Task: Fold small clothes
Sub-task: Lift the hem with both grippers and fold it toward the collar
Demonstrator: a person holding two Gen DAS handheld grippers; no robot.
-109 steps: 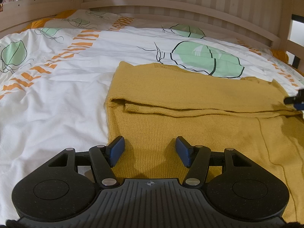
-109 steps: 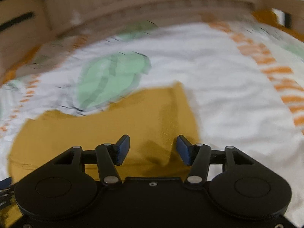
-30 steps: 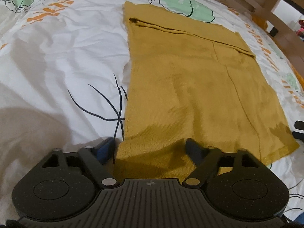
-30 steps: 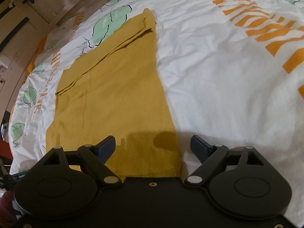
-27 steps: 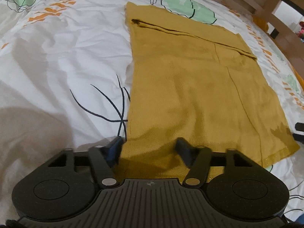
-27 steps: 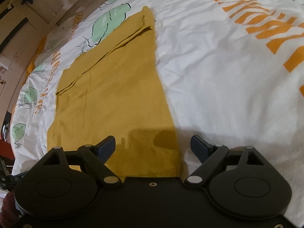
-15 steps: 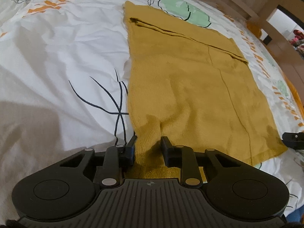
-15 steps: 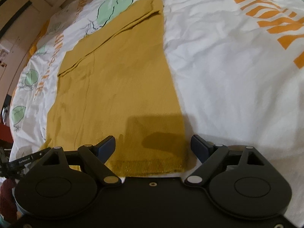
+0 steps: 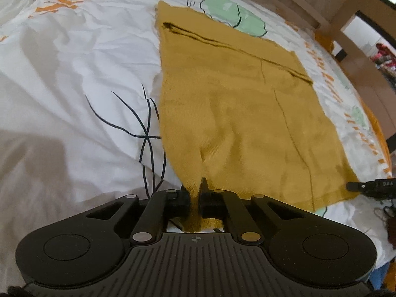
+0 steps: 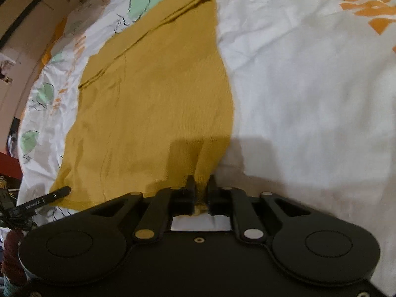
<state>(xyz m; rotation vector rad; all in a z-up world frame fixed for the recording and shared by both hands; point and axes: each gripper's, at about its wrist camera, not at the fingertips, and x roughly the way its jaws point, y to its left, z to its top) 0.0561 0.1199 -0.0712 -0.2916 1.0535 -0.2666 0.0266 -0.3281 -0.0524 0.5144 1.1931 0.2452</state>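
Note:
A mustard knitted garment [image 9: 235,99] lies flat on the bed, its far end folded over into a band. My left gripper [image 9: 195,188] is shut on its near left corner, and the cloth rises in a pinch between the pads. In the right wrist view the same garment [image 10: 153,86] runs away from me. My right gripper [image 10: 200,185] sits at the near right corner, its jaws closing with a ridge of cloth squeezed between them. Each gripper's tip shows in the other view: the right gripper [image 9: 371,186] and the left gripper [image 10: 44,199].
The garment rests on a white duvet [image 9: 74,74] printed with green leaves, orange stripes and black lines, also wide to the right of the garment [image 10: 309,86]. A wooden bed frame [image 9: 309,5] curves round the far side. Dark cables [image 10: 10,212] lie at the near left bed edge.
Both grippers went from wide open over the near corners to closed on them, the left first, then the right. The cloth at each corner has puckered up into the jaws.

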